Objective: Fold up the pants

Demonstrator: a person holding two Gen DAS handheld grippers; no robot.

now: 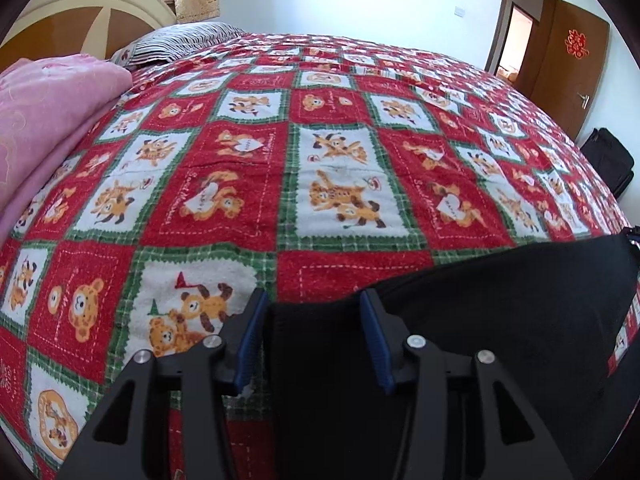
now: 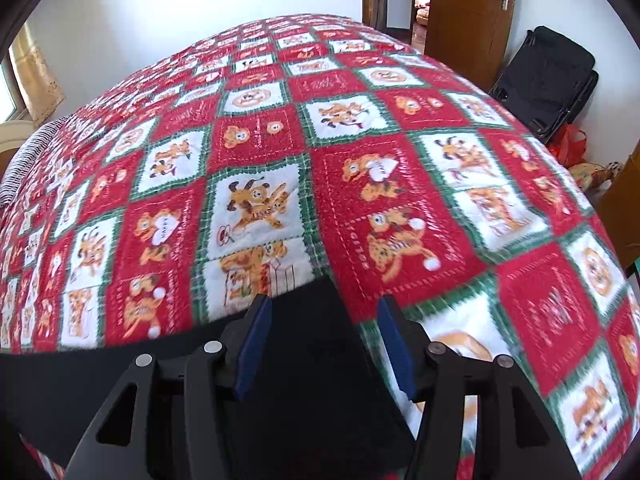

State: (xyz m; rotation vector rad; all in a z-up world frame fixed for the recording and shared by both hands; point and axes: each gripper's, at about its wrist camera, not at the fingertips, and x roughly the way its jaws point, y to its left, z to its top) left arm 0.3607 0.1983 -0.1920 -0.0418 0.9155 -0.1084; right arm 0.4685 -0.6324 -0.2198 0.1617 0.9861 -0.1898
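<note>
- My left claw (image 1: 314, 338): matt black plastic links, blue ribbed pads (image 1: 250, 340), shiny metal pins.
- My right claw (image 2: 326, 344): same build, matt black, blue pads (image 2: 256, 344).
- Pants (image 1: 480, 300): matt black cloth, smooth, no sheen.
- Blanket (image 1: 280, 160): fuzzy, napped fleece, printed red, white and green; looks soft and rough-piled.
- Pink quilt (image 1: 52, 108): soft cloth with faint embossed swirls.
- Door (image 1: 576, 52): glossy brown wood, metal handle.
- Headboard (image 1: 80, 28): glossy wood.

Left gripper (image 1: 314, 300) and right gripper (image 2: 324, 306) alike: matte black angular linkage arms with cutout slots, round silver pivot screws, flat blue ribbed pads (image 1: 382, 350) lining each finger.
</note>
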